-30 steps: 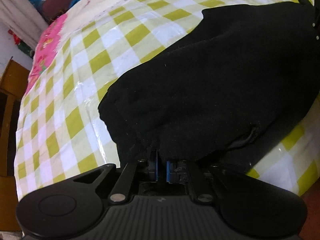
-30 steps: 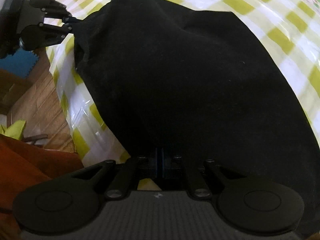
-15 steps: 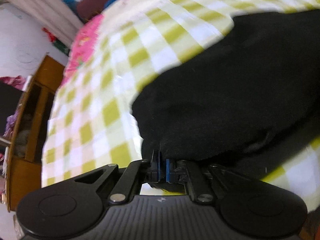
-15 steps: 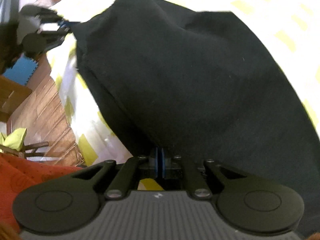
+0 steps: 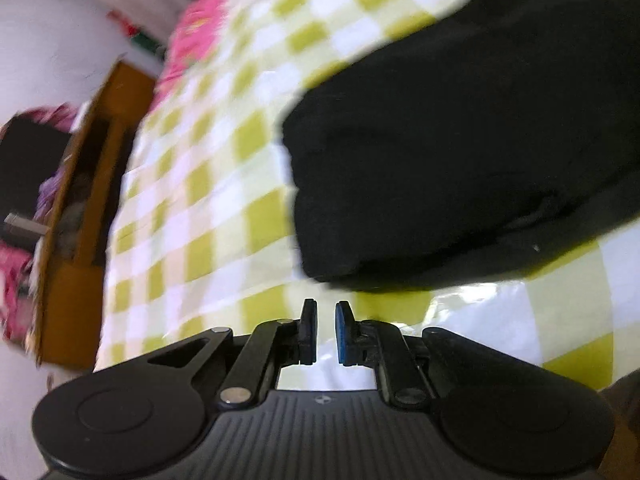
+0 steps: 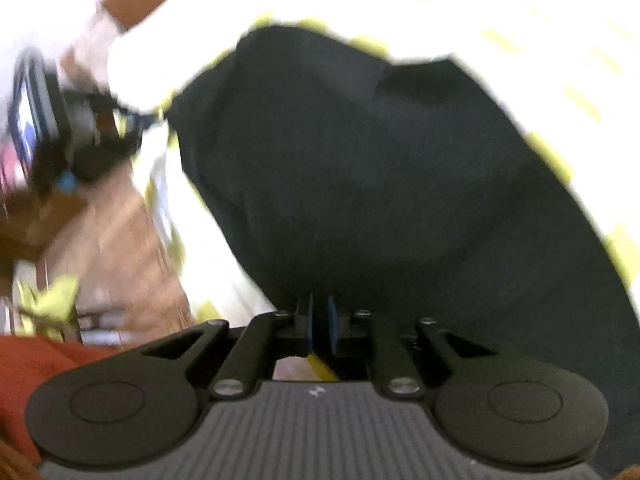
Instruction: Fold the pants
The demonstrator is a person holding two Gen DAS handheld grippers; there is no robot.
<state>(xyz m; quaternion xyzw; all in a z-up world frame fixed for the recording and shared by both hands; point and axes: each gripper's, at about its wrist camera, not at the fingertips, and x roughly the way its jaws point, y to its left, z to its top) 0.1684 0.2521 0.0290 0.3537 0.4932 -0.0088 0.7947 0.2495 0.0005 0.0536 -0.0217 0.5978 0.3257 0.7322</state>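
Pants (image 5: 460,140) folded, long axis running away rightward on checked cloth (image 5: 208,208).

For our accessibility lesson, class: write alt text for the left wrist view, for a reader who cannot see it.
The left gripper, its fingers opening with nothing between them, hangs just short of the folded black pants. The pants lie on a yellow-and-white checked cloth, with a blurred wooden cabinet at the left.

The black pants (image 5: 460,152) lie folded in a thick, soft bundle on the green-and-white checked bed cover (image 5: 208,208), near its edge.
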